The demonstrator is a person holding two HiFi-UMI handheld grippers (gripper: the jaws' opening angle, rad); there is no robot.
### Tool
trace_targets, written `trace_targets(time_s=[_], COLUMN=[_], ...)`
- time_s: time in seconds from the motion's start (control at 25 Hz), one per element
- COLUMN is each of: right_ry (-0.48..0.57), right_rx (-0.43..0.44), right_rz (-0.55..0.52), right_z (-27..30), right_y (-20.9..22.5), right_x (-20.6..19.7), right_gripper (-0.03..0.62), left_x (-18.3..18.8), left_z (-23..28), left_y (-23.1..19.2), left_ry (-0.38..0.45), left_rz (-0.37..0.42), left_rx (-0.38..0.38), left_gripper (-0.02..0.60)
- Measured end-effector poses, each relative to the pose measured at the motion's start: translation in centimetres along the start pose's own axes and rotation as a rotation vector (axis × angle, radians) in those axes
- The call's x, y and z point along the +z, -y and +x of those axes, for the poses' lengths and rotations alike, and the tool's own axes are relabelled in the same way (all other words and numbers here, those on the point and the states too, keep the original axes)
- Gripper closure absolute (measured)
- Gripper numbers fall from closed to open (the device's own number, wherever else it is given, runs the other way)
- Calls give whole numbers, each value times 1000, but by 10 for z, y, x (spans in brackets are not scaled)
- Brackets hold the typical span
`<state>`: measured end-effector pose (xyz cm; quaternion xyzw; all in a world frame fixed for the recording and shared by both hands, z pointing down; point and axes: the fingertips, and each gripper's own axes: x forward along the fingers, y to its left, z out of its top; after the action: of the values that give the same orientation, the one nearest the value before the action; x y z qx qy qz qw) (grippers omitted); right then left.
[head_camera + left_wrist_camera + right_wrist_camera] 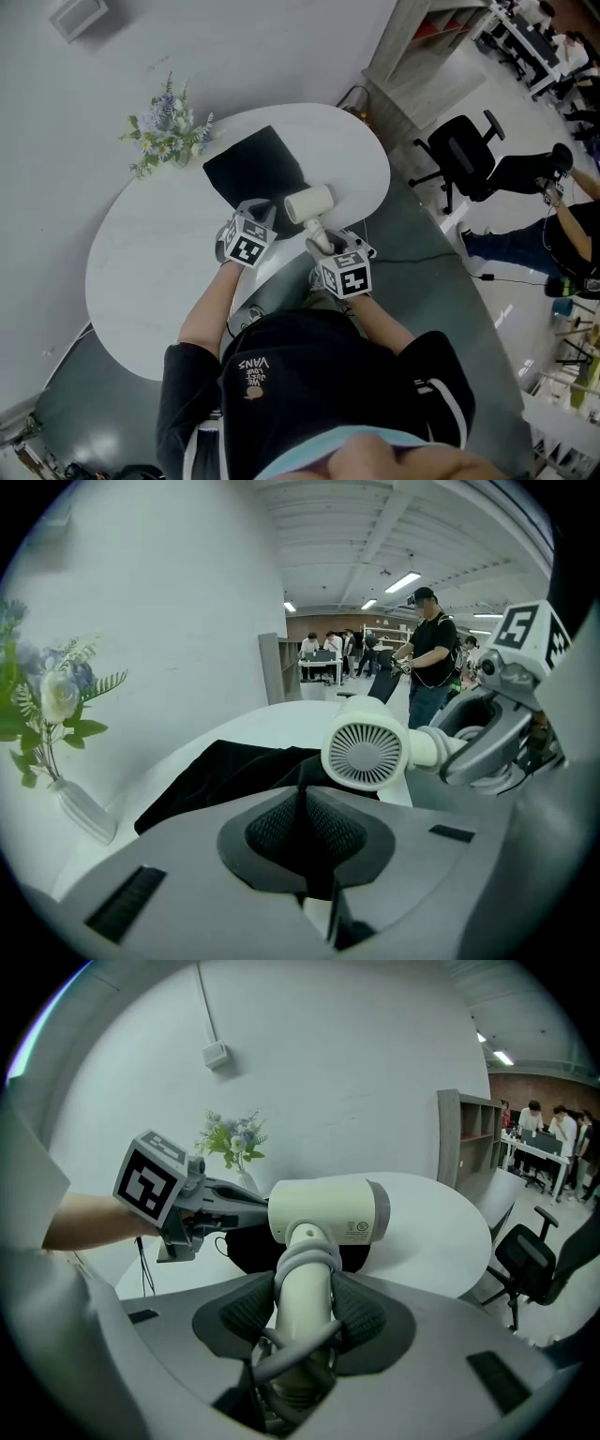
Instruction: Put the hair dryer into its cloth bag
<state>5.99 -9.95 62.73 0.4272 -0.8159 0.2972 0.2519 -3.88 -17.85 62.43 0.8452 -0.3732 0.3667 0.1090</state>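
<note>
A cream hair dryer [309, 203] hangs over the white round table [150, 272], with its grey cord wound round the handle. My right gripper [323, 242] is shut on that handle [305, 1312]. The barrel [328, 1211] lies crosswise above the jaws. The black cloth bag [248, 169] lies flat on the table just beyond the dryer. My left gripper [261, 208] is shut at the bag's near edge, and black cloth [216, 775] rises in a peak to its tips [303, 794]. The dryer's round rear grille [364, 754] faces the left gripper, close on its right.
A small vase of flowers [169, 131] stands at the table's far left by the wall. A black office chair [464, 155] is on the floor to the right. A person [431, 658] stands beyond the table, with others at desks further off.
</note>
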Motion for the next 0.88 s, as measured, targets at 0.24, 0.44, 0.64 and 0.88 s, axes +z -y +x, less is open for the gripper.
trace_targets(time_s=[0.24, 0.44, 0.64, 0.88], right_ry=[-19, -34, -54, -80], right_rx=[2, 6, 17, 45], right_rz=[-15, -27, -39, -51], right_z=[-2, -4, -3, 5], right_y=[-21, -35, -46, -56], right_x=[-18, -29, -40, -45], right_gripper=[382, 382, 382, 382], left_x=[8, 13, 18, 23], left_z=[-7, -15, -24, -33], left_y=[0, 1, 6, 14], left_ry=[39, 65, 87, 107], left_rz=[-26, -27, -22, 2], left_rx=[-13, -16, -24, -34], left_gripper=[545, 545, 545, 545])
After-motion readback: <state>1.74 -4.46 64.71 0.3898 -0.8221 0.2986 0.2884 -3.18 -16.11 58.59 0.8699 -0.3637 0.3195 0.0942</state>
